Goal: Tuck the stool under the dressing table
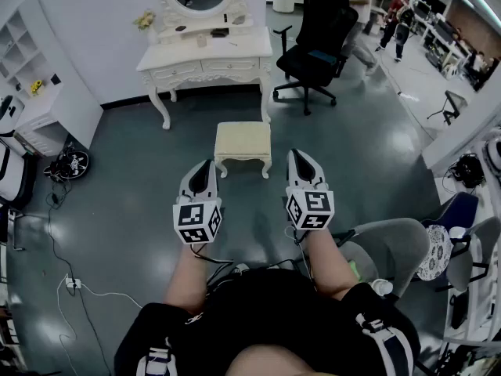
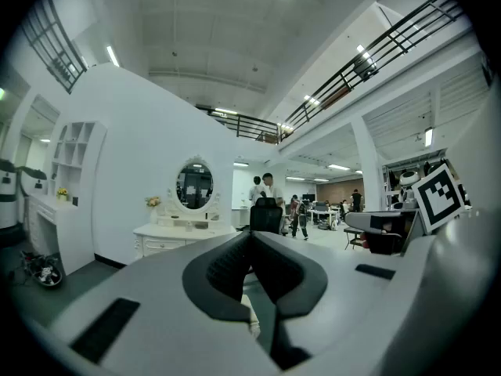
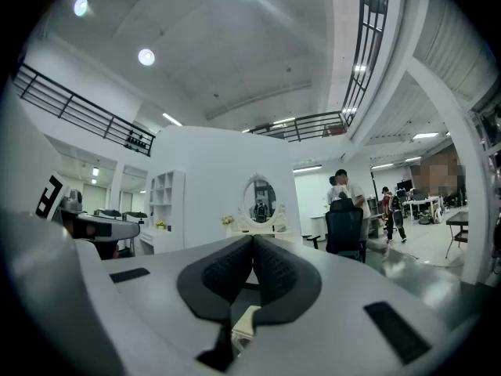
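Both pairs of fingers are pressed together, holding nothing. The stool (image 1: 243, 139) sits between the left gripper (image 1: 205, 164) and right gripper (image 1: 298, 155) — the counter (image 1: 235, 52) stands well beyond their tips.

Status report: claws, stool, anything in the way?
Left claw and right claw shut, empty. Stool out in front of dressing table, untucked. Office chair beside the table, off the stool's path.
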Demonstrator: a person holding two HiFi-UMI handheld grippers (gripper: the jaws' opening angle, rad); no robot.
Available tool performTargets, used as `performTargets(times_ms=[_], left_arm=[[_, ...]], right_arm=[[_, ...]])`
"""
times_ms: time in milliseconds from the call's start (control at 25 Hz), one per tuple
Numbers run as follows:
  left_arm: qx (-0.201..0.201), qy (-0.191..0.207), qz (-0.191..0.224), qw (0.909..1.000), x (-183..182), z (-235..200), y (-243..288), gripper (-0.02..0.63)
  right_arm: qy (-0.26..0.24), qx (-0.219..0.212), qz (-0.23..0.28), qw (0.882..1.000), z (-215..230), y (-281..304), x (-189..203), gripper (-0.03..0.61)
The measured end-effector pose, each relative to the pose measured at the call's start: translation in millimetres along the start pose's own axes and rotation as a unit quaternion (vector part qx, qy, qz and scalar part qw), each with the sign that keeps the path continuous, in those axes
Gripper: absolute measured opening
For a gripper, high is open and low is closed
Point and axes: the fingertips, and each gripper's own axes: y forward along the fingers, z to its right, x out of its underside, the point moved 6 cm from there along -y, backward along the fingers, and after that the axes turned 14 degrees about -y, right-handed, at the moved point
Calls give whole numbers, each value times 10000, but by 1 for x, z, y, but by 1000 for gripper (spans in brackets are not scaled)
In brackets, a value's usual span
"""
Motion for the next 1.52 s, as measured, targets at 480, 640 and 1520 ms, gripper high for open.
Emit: performTargets(times_ms=[480, 640, 1520], left_arm=[[25, -130, 79, 9999, -3, -30, -22, 18], [73, -155, 72, 9998, -8, -50, -24, 17], [82, -307, -324, 9990, 5, -141, 101, 18]], right_arm=[[-90, 16, 61, 9999, -37, -2, -7, 15], [-138, 12, 6, 9999, -56, 7, -9, 15], [-81, 451, -357, 9983, -36, 135, 43, 15]])
